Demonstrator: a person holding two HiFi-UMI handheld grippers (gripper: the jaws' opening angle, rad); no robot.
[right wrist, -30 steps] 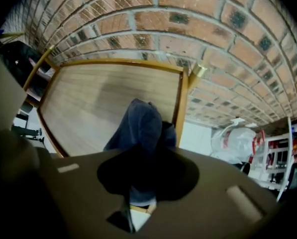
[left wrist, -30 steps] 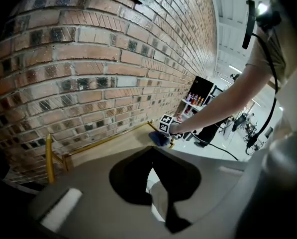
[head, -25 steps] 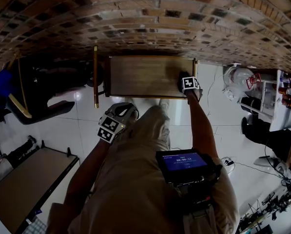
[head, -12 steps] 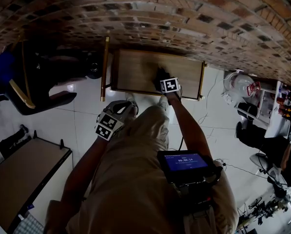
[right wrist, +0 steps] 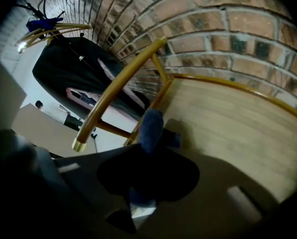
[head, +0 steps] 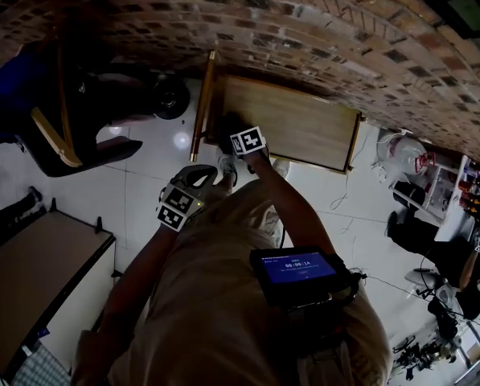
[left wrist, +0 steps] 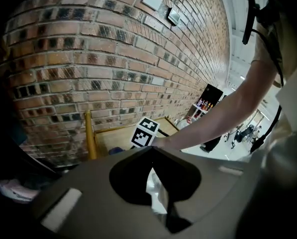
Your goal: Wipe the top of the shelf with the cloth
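The wooden shelf top [head: 304, 127] stands against the brick wall. My right gripper [head: 241, 135], with its marker cube, is at the top's left end. In the right gripper view it is shut on the blue cloth [right wrist: 151, 126], whose free end is pressed on the shelf top [right wrist: 238, 128] beside the golden rail [right wrist: 123, 76]. My left gripper [head: 193, 185] hangs back over the floor near the person's body, jaws together with nothing seen in them. From the left gripper view a bit of the cloth [left wrist: 116, 151] shows under the right gripper's cube [left wrist: 144, 132].
A brick wall [head: 320, 30] backs the shelf. A black chair [head: 71, 127] stands to the left, a brown table [head: 38, 288] at lower left. A white rack with bottles [head: 432, 187] and clutter is at the right. A screen device [head: 296, 268] hangs on the person's chest.
My right gripper has swept the cloth from the right end of the shelf top across to its left end. The left gripper has stayed near the body.
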